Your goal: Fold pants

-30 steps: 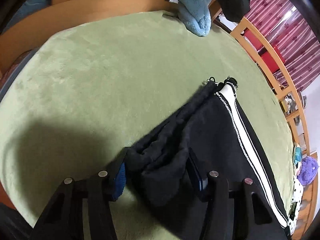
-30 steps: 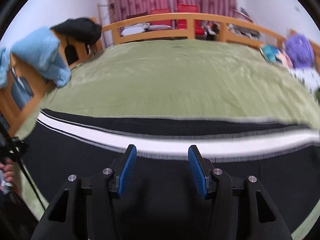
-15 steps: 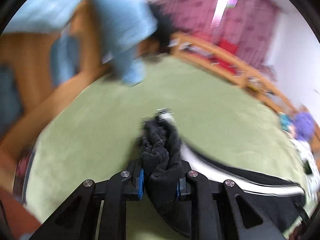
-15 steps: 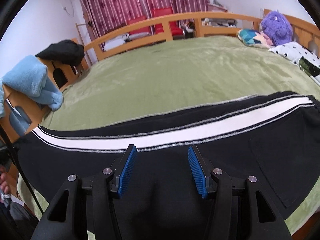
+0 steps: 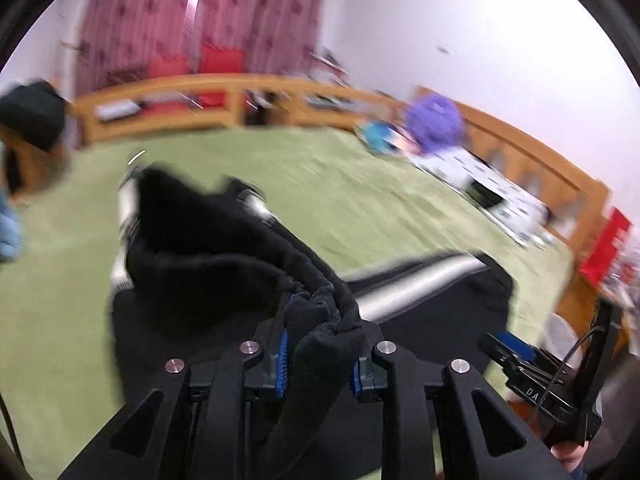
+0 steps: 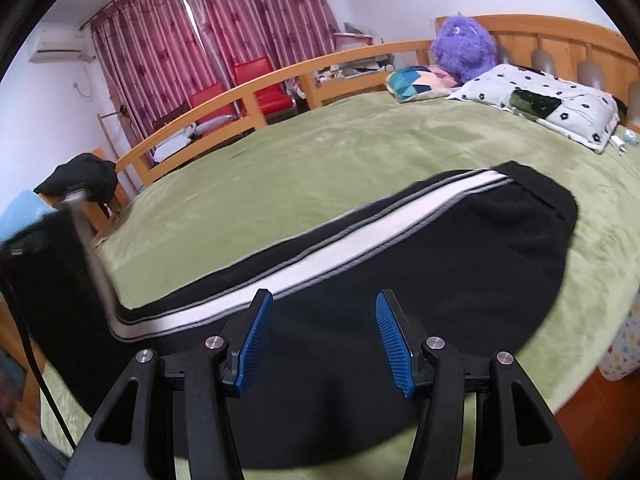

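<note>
Black pants (image 6: 460, 248) with a white side stripe lie across the green bedspread (image 6: 320, 152). My left gripper (image 5: 320, 356) is shut on a bunched end of the pants (image 5: 224, 256) and holds it lifted above the bed, the cloth draping back over the rest. My right gripper (image 6: 324, 336) is open and empty, its blue pads hovering just over the black cloth near the front edge of the bed. The right gripper also shows at the lower right of the left wrist view (image 5: 516, 352). The left wrist view is blurred.
A patterned pillow (image 6: 548, 100), a colourful cushion (image 6: 420, 80) and a purple plush toy (image 6: 464, 48) lie at the head of the bed. A wooden rail (image 6: 256, 92) runs along the far side. A black garment (image 6: 80, 180) hangs on the footboard corner.
My left gripper has closed on the pants' end, lifted it and swung it toward the head of the bed. The right gripper stayed open above the cloth.
</note>
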Demonstrator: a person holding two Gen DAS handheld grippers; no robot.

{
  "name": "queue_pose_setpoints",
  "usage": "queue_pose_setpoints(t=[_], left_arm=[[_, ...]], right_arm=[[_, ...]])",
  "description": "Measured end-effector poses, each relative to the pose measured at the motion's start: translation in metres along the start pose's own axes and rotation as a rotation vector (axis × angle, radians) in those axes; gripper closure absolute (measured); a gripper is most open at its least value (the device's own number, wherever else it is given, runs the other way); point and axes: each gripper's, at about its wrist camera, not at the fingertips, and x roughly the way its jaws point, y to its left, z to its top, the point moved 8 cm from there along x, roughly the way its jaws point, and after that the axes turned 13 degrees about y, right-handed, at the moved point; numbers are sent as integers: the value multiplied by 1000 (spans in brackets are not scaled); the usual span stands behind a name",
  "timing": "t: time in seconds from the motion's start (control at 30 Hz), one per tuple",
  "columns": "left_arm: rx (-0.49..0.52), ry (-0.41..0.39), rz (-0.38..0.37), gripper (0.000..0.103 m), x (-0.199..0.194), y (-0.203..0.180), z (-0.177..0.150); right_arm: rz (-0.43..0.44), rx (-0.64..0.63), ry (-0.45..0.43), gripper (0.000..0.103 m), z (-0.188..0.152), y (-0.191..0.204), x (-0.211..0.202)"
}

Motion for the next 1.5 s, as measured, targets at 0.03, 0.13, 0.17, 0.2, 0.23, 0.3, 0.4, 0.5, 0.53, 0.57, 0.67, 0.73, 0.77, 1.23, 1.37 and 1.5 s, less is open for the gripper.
queue_pose_setpoints(t=[0.03, 0.13, 0.17, 0.2, 0.23, 0.3, 0.4, 0.5, 0.53, 0.57, 0.67, 0.73, 0.77, 1.23, 1.37, 1.5], left_arm=[[-10, 44, -27, 76, 13, -10, -9], [-51, 116, -93, 47, 28, -10, -29], [-77, 109, -90, 42, 25, -1, -35], [-90, 104, -82, 42, 22, 6, -40], [-104, 104, -71, 42, 20, 16, -46], [-150, 117, -47, 39, 12, 44, -59], [-255, 143, -5, 38, 6, 84, -81], [-335, 156, 16, 38, 0, 116, -106], [-347, 160, 27, 38, -1, 124, -110], [-359, 166, 47, 38, -4, 133, -119], [-376, 173, 74, 38, -9, 149, -139], [-401, 174, 67, 38, -15, 160, -149], [-408, 174, 61, 38, -16, 162, -151], [-461, 162, -7, 38, -23, 185, -164], [-475, 168, -18, 38, -19, 189, -166], [-494, 183, -21, 38, -12, 195, -171]], right_arm=[[0, 6, -8, 47, -2, -8, -6], [38, 40, 29, 39, -14, -24, -7], [46, 44, 43, 39, -17, -26, -5], [58, 46, 65, 39, -21, -27, -1], [71, 36, 83, 39, -25, -24, 4], [105, 10, 123, 39, -30, -15, 14], [160, -24, 187, 39, -38, 6, 32], [222, -57, 255, 39, -46, 35, 49], [248, -55, 277, 39, -47, 45, 56], [265, -41, 292, 39, -48, 53, 61], [314, 42, 334, 39, -47, 67, 82], [327, 20, 375, 59, -52, 79, 94], [323, -28, 393, 94, -54, 88, 95], [275, -76, 460, 91, -100, 78, 77], [221, -143, 293, 35, -64, 89, 56], [174, -179, 323, 29, -39, 104, 93]])
